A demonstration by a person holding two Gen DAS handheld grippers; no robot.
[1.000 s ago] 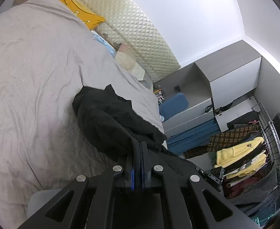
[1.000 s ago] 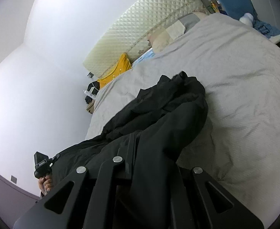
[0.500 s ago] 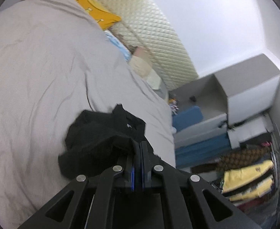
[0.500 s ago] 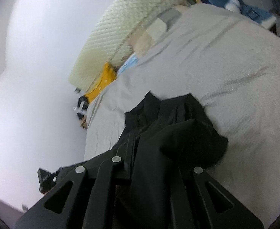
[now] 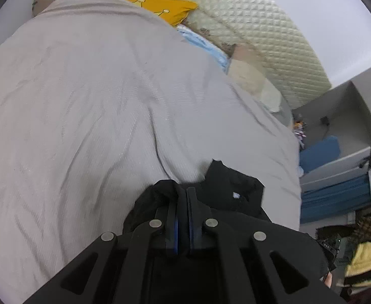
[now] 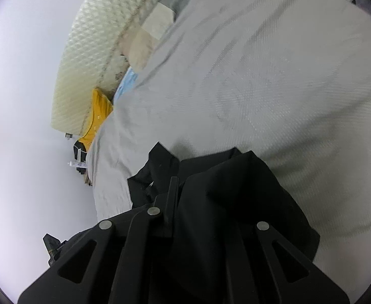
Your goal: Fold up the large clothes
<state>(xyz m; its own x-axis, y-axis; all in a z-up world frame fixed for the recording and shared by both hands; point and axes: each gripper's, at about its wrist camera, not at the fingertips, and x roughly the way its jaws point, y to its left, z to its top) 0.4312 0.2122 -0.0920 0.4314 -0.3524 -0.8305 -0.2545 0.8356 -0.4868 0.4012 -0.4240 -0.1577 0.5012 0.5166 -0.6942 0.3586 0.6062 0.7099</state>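
Left wrist view: the left gripper [image 5: 184,195], lower centre, is clamped on the black garment [image 5: 232,190], which has shrunk from a spread heap a second ago to a small bunch at the fingertips. The grey bedspread [image 5: 96,101] now fills the frame; the yellow pillow [image 5: 147,2] sits at the top. Right wrist view: the right gripper [image 6: 182,190], jaws together on the same garment [image 6: 236,190], with cloth draped over its right finger. Both ends appear carried across the bed, likely to lay the garment flat before folding.
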